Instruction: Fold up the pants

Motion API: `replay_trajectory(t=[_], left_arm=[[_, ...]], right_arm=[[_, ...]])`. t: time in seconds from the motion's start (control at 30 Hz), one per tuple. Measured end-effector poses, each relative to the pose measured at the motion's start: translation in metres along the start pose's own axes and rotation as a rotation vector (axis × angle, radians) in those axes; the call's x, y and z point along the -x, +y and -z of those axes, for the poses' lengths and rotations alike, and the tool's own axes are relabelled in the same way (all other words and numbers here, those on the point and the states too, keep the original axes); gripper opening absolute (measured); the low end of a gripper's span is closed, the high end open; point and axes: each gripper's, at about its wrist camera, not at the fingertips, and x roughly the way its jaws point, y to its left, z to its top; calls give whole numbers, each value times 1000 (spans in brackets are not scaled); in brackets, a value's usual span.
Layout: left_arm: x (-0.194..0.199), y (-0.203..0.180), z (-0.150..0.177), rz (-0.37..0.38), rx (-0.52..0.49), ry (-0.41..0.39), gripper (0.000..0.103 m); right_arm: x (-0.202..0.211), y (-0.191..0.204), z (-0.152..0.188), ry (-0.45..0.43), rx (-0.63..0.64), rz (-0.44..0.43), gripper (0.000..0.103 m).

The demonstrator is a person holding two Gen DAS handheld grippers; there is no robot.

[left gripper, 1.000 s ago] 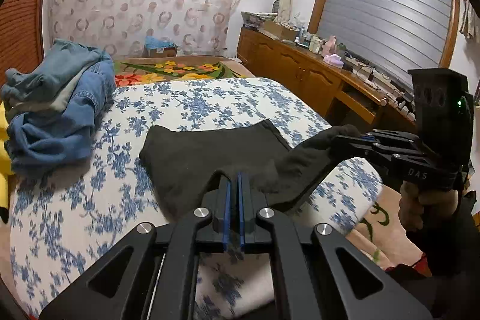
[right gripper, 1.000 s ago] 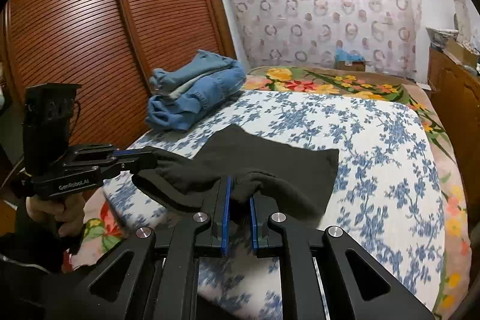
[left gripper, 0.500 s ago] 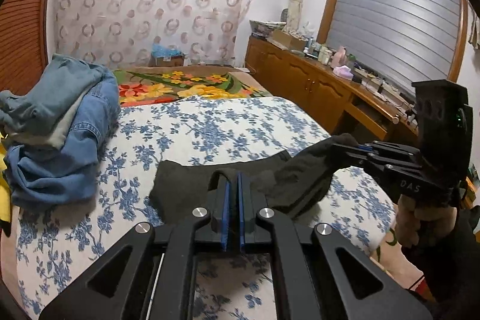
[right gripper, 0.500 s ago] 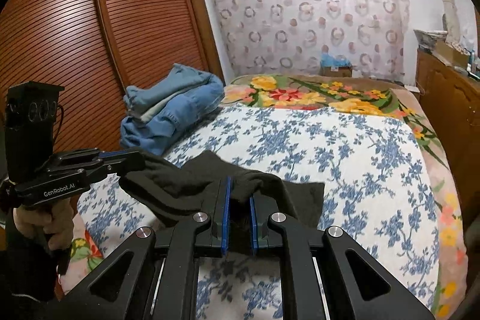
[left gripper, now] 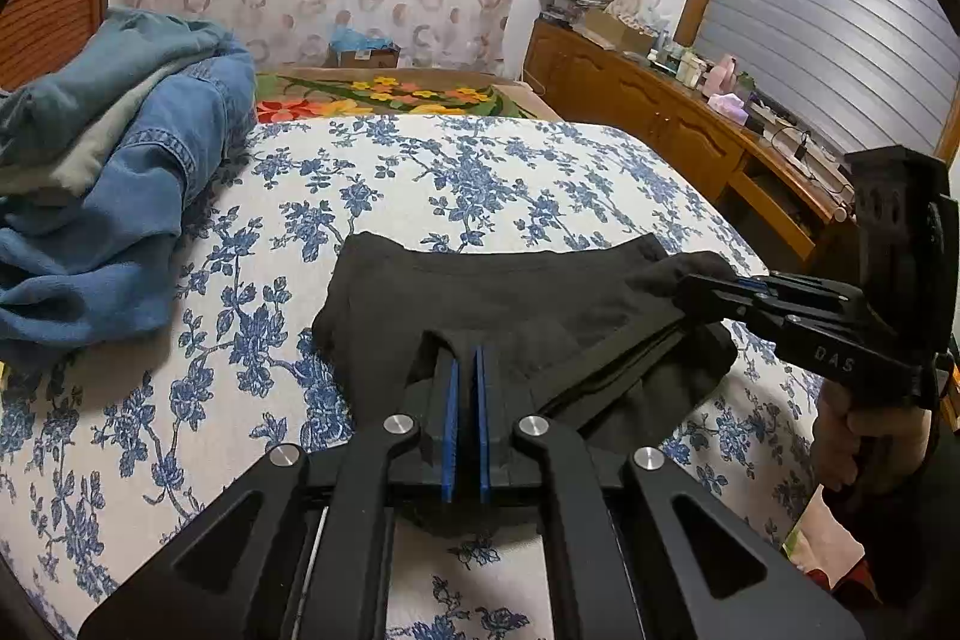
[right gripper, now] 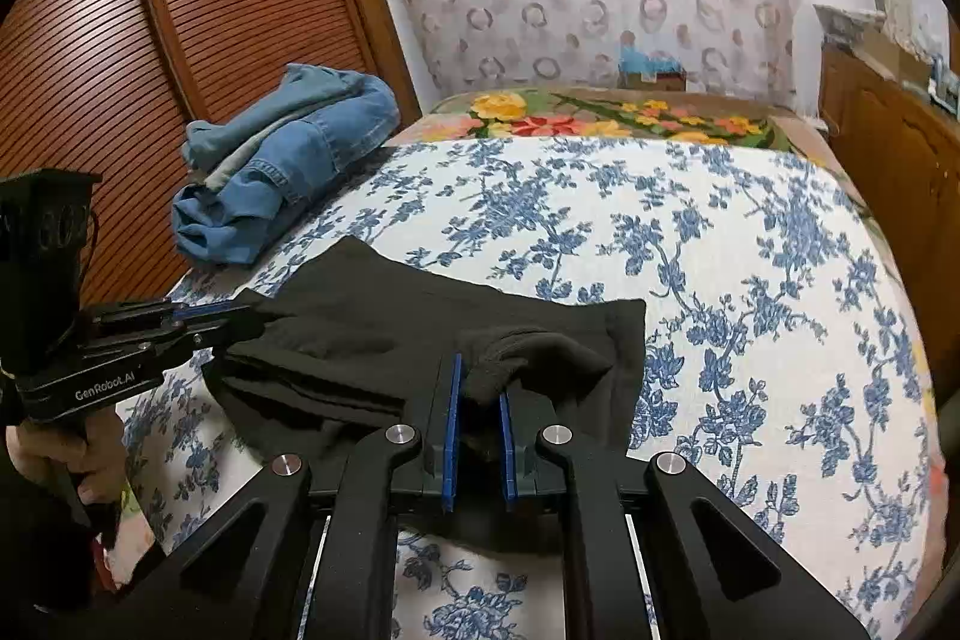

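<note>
Black pants (left gripper: 480, 286) (right gripper: 372, 328) lie folded on the bed with the blue-flowered cover (left gripper: 480, 172) (right gripper: 750, 280), near its front edge. My left gripper (left gripper: 467, 358) is shut on the near left corner of the cloth; it also shows at the left of the right wrist view (right gripper: 240, 313). My right gripper (right gripper: 479, 376) is shut on a bunched fold at the near right corner, and appears at the right of the left wrist view (left gripper: 690, 280). A hand grips each handle. The held edge hangs slightly above the lower layer.
A heap of blue jeans (left gripper: 120, 184) (right gripper: 288, 160) lies on the bed's left side. A flowered blanket (left gripper: 390, 91) covers the far end. A wooden dresser (left gripper: 690, 130) with clutter runs along the right; louvred wardrobe doors (right gripper: 150, 40) stand to the left.
Both grippers have carried the held edge of the pants forward and down over the rest of the cloth. The visible black patch on the bed has grown shorter and the fold lies lower.
</note>
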Motion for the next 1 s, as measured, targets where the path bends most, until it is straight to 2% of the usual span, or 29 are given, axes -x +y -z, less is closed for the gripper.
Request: replay_trajectory(t=[0.33, 0.4, 0.43, 0.47, 0.57, 0.63, 0.67, 0.8, 1.0], left_arm=[[-7, -3, -18, -27, -25, -25, 5], [-7, -3, -16, -31, -24, -23, 16], [-5, -2, -14, -39, -18, -25, 27], [-4, -1, -13, -40, -16, -29, 39], [4, 0, -10, -31, -14, -45, 61], [9, 1, -8, -21, -13, -51, 67], [13, 1, -5, -22, -12, -56, 68], [19, 0, 7, -31, -18, -45, 70], [10, -2, 27, -40, -38, 11, 70]], right_arm=[[-7, -4, -10, -29, 8, 35, 11], [-7, -5, -7, -24, 10, 36, 11], [-7, -5, -7, -24, 12, 38, 17], [-5, -5, -6, -27, 15, 45, 19], [3, -5, -7, -32, 26, 50, 27], [11, -6, -7, -45, 33, 74, 39], [17, -7, -6, -51, 41, 89, 41], [33, -9, 5, -49, 69, 96, 41], [35, -10, 28, 29, 87, 82, 41]])
